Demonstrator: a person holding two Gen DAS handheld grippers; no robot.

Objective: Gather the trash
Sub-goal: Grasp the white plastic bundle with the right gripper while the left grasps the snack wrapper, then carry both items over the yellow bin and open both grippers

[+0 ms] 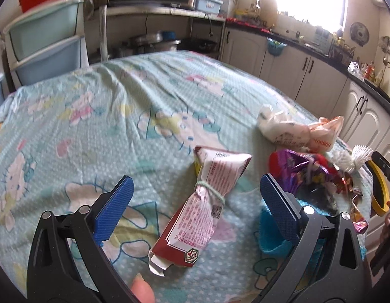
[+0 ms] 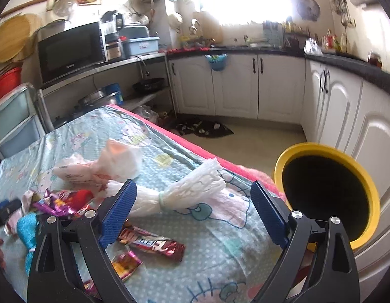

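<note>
My left gripper (image 1: 196, 186) is open above the table, its blue pads on either side of a red-and-white packet (image 1: 202, 209) tied round the middle with a green band, which lies on the cloth. To its right lie shiny purple and red wrappers (image 1: 308, 171) and a knotted white plastic bag (image 1: 295, 128). My right gripper (image 2: 193, 193) is open with nothing in it, just above a white foam net (image 2: 184, 189) bound with a green band. A red candy-bar wrapper (image 2: 154, 245) lies below its left pad. A yellow-rimmed bin (image 2: 328, 192) stands off the table's right edge.
The table is covered by a pale green cartoon-print cloth (image 1: 94, 116). A blue fuzzy item (image 2: 28, 229) lies at the left of the right wrist view. White kitchen cabinets (image 2: 245, 88), a microwave (image 2: 71, 48) and plastic drawers (image 1: 46, 45) surround the table. Dark debris (image 2: 202, 128) lies on the floor.
</note>
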